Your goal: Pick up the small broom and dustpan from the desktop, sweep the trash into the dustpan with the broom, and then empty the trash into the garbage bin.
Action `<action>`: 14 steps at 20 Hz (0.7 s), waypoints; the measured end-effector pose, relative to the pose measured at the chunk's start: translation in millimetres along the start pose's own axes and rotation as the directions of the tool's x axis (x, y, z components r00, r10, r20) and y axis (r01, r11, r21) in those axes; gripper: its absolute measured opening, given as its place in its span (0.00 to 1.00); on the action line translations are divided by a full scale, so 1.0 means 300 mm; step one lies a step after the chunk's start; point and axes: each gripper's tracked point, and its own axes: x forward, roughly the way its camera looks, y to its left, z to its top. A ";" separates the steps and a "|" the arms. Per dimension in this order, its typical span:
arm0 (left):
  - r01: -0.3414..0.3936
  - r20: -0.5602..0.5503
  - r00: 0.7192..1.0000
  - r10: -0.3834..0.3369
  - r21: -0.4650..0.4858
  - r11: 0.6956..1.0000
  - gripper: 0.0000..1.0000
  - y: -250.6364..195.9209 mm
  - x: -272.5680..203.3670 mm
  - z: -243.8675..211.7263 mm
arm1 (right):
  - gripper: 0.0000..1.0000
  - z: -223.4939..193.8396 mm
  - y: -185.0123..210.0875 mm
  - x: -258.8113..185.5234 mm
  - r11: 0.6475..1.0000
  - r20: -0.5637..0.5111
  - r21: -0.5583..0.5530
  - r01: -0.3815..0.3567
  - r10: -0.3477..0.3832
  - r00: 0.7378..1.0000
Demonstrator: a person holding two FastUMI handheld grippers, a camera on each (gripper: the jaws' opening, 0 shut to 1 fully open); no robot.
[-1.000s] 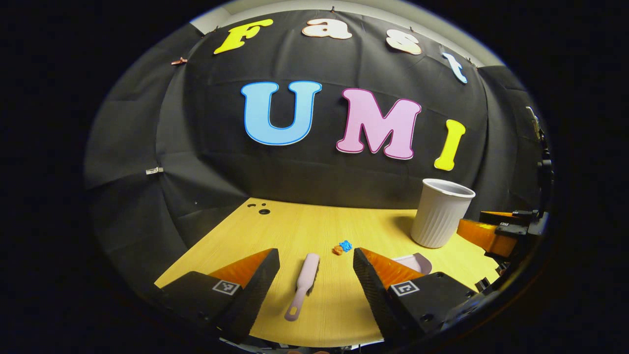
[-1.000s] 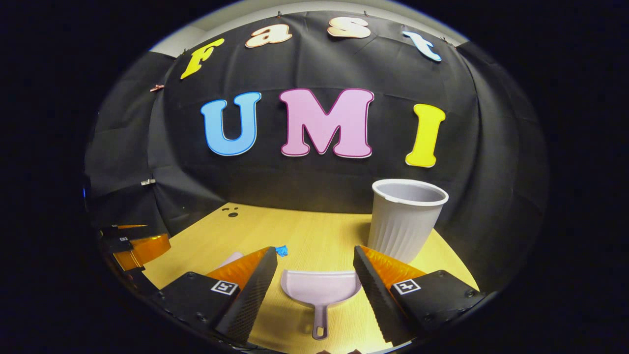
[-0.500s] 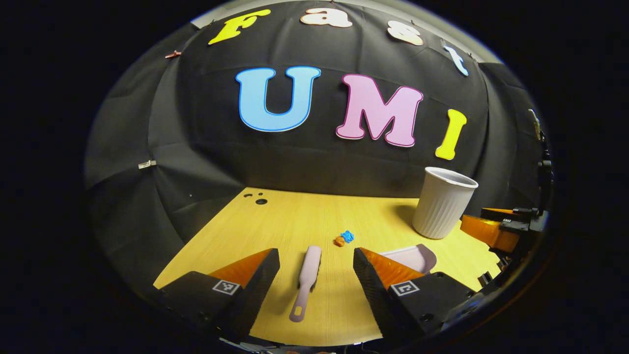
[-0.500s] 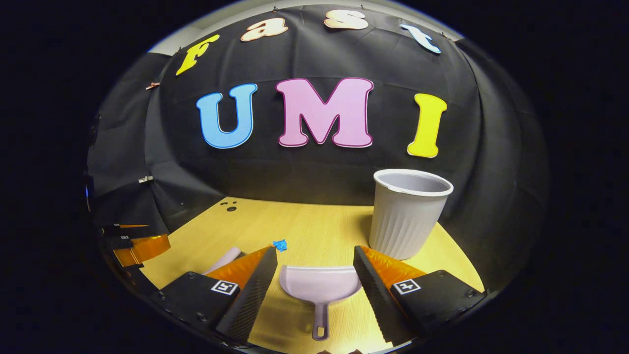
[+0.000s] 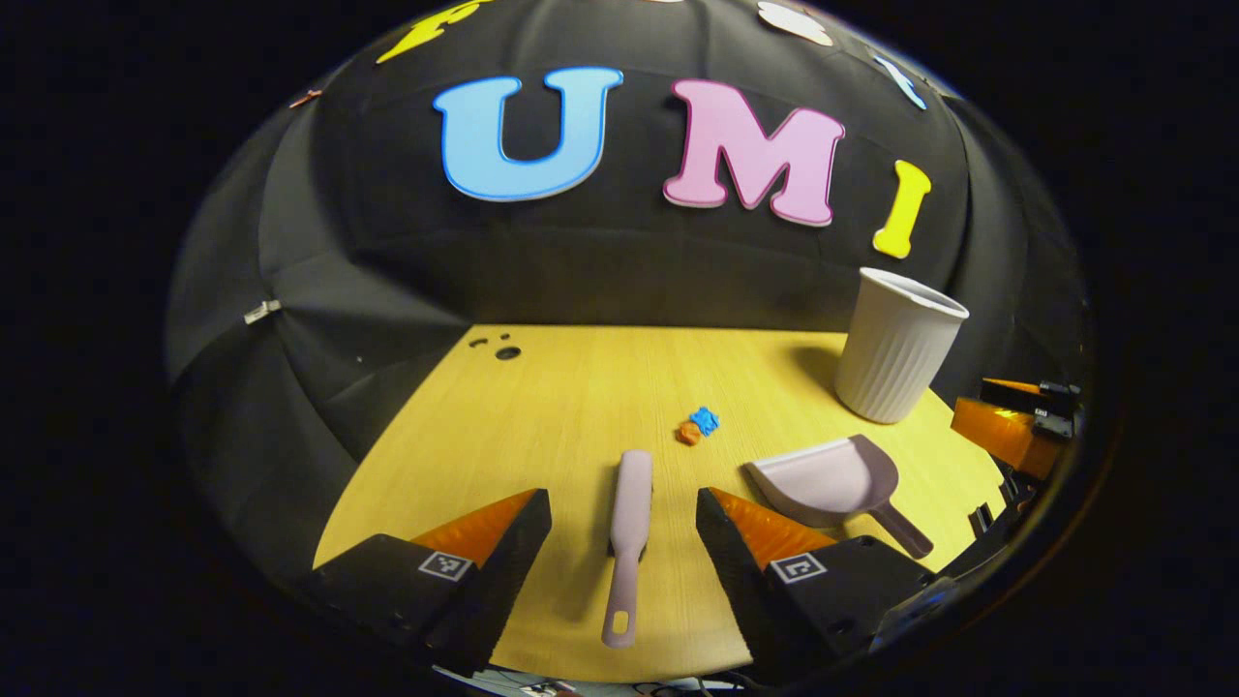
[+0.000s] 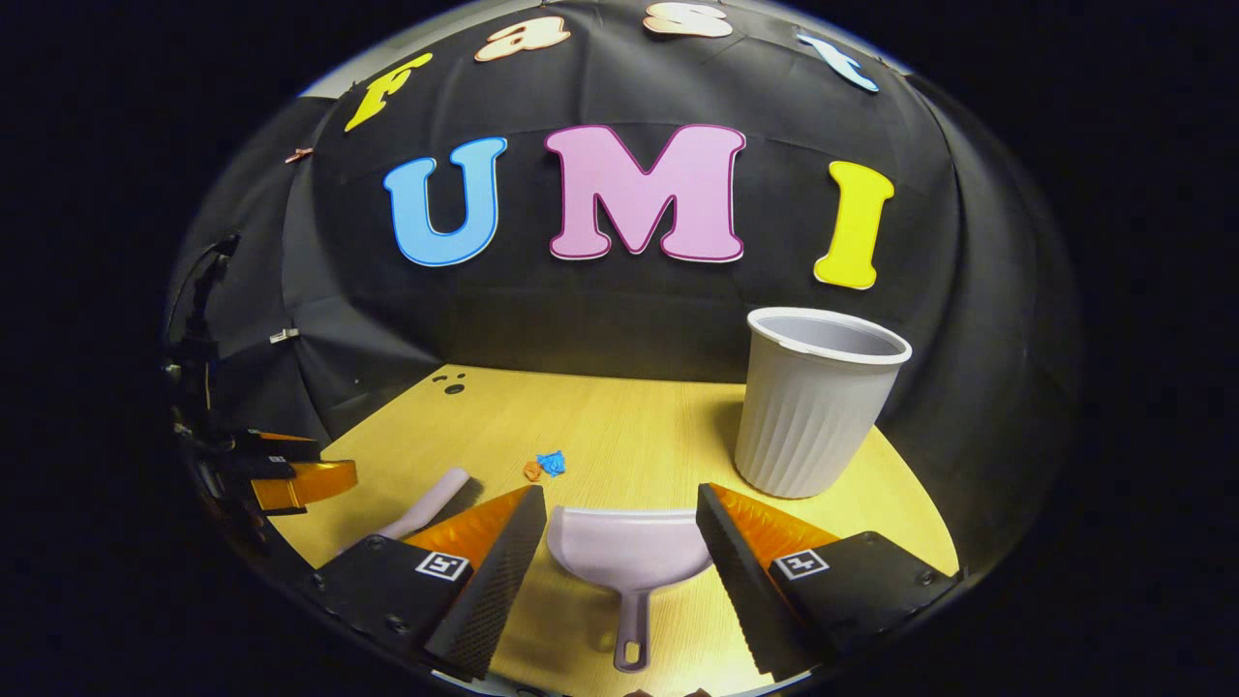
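Pick-up step, nothing lifted yet. Left claw (image 5: 623, 542) released, jaws wide, straddling the broom (image 5: 629, 523), which lies flat on the desk (image 5: 542, 407) between the fingers, handle toward the claw, touching neither. Right claw (image 6: 621, 557) released too, the dustpan (image 6: 629, 557) flat between its fingers, handle nearest. Trash (image 5: 699, 426) sits just beyond the broom tip; bin (image 6: 818, 402) stands ahead and right of the right claw. Next, likely: drop each claw onto its handle and clench.
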 end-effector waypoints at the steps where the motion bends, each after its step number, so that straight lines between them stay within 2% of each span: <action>1: 0.004 -0.036 0.999 -0.004 0.004 1.000 0.95 0.000 0.035 -0.015 | 0.98 -0.005 -0.002 0.017 1.000 -0.009 -0.001 -0.002 0.002 1.000; 6: 0.044 -0.203 0.978 -0.040 0.014 0.999 0.96 -0.006 0.178 -0.111 | 0.98 -0.057 -0.030 0.078 1.000 -0.065 -0.002 0.009 -0.009 0.998; 9: 0.078 -0.317 0.946 -0.065 0.031 0.996 0.96 -0.011 0.246 -0.191 | 0.98 -0.103 -0.056 0.101 1.000 -0.106 0.008 0.021 -0.020 0.994; 12: 0.085 -0.420 0.906 -0.043 0.082 0.993 0.96 0.009 0.294 -0.294 | 0.98 -0.149 -0.101 0.124 0.999 -0.150 0.016 0.031 -0.029 0.988; 14: 0.095 -0.458 0.888 -0.047 0.083 0.992 0.96 0.010 0.320 -0.325 | 0.98 -0.173 -0.137 0.134 0.998 -0.172 0.031 0.057 -0.051 0.984</action>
